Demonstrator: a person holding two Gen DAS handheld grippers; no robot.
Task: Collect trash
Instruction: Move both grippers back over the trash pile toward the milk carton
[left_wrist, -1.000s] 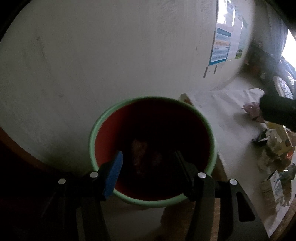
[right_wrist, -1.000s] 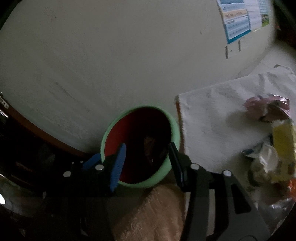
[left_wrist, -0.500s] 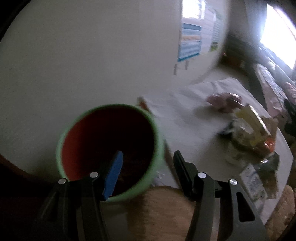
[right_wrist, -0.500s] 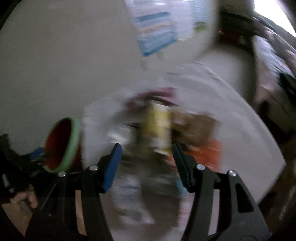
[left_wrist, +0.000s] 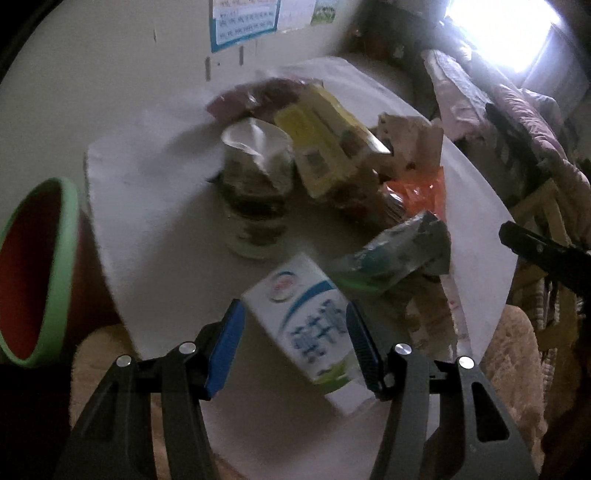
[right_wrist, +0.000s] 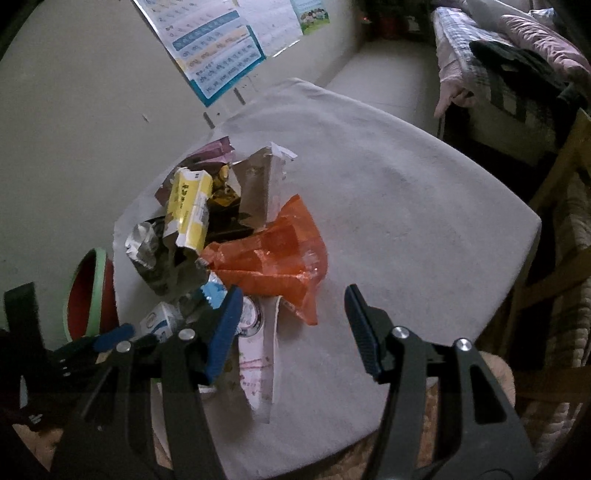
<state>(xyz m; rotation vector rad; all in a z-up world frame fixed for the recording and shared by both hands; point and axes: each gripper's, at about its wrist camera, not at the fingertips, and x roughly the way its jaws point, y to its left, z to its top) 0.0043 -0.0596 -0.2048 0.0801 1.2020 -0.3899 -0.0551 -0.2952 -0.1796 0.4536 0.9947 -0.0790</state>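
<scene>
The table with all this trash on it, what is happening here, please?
A person is clearing litter from the cloth-covered table with a two-finger tool in each hand. The left tool is over the white and blue milk carton, which lies between its opening jaws, not gripped. The right tool is open and empty above the cloth, beside the orange wrapper in the trash pile. The red bin with the green rim stands at the table's left edge.

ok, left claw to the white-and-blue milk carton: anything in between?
Nothing visible. The milk carton lies on the white table cover, already framed between the left claw's fingers as its jaws open; the pads aren't on it. The rest of the trash pile sits beyond it, and the red bin off to the left.
</scene>
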